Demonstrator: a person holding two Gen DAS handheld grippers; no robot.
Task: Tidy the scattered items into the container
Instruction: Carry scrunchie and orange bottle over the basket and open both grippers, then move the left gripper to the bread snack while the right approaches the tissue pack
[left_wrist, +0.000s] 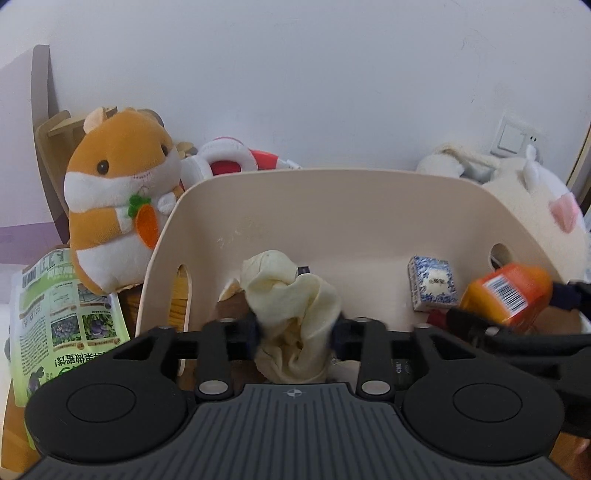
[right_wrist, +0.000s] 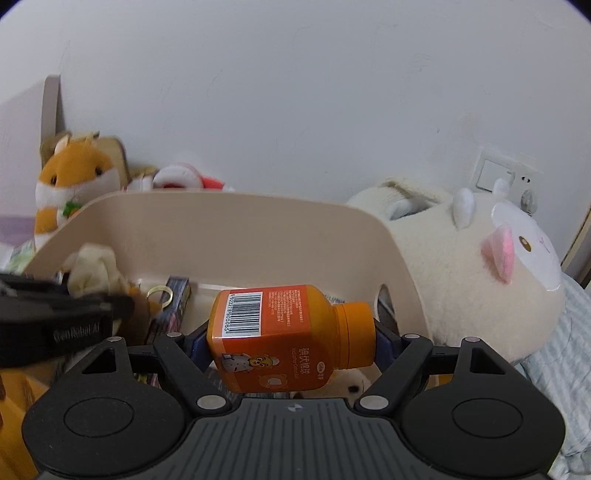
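Note:
A cream plastic bin (left_wrist: 332, 206) stands in front of both grippers. My left gripper (left_wrist: 295, 328) hangs over its near side. Its fingers stand apart with a crumpled pale yellow cloth (left_wrist: 291, 291) loose between them, the cloth sagging into the bin. A small blue-and-white patterned box (left_wrist: 432, 282) lies inside against the back wall. My right gripper (right_wrist: 288, 339) is shut on an orange bottle (right_wrist: 280, 325). It holds the bottle sideways, one pad on the base and one on the cap, over the bin's right part (right_wrist: 221, 229). The same bottle (left_wrist: 506, 291) shows at the right of the left wrist view.
An orange hamster plush (left_wrist: 114, 206) and a green printed packet (left_wrist: 62, 314) sit left of the bin. A large white plush (right_wrist: 480, 280) lies to its right on striped bedding (right_wrist: 565, 354). A red-and-white plush (left_wrist: 225, 158) lies behind it. A gold ring (right_wrist: 160, 295) and dark box (right_wrist: 177, 306) are inside.

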